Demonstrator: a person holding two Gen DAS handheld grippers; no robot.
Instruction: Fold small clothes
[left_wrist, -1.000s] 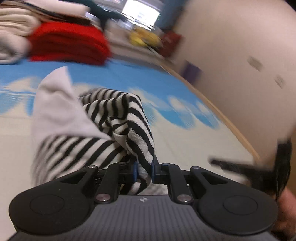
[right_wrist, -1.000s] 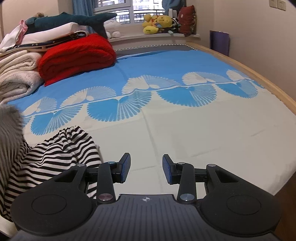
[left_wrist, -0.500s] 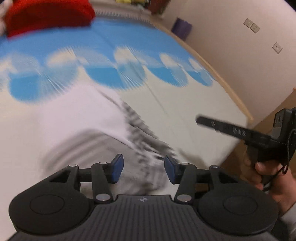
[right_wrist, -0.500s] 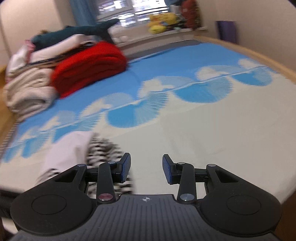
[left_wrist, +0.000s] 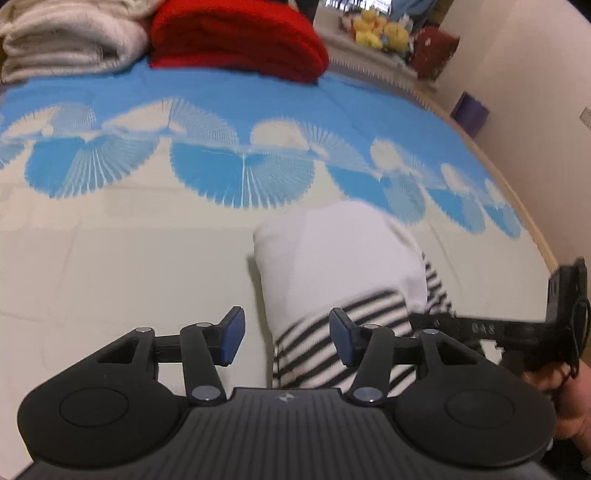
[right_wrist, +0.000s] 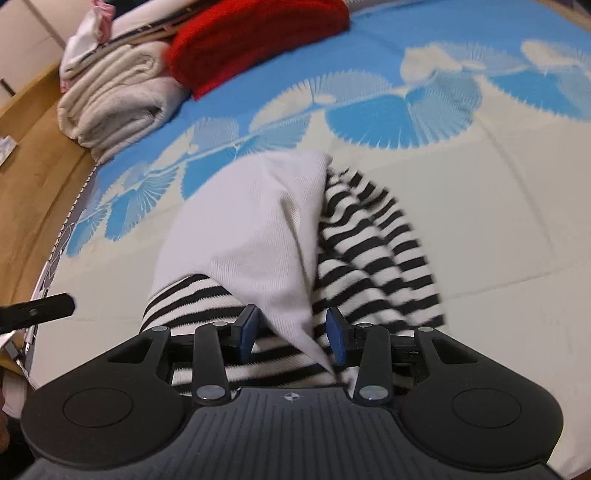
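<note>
Released: left gripper (left_wrist: 282, 334) | one striped garment (right_wrist: 280, 236) | two grippers, fingers apart

Garment (right_wrist: 258, 236) ribbed knit cloth (matt); red blanket (left_wrist: 236, 37) fuzzy.

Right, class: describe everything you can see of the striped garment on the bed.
The striped garment is a small knitted piece, black-and-white striped outside with a plain white side folded over on top. It lies rumpled, not yet neatly folded, on the cream and blue bedsheet. The right tongs stand open around a white fold near its hem; whether the pads touch it is unclear. The left tongs stand open over its striped edge.
</note>
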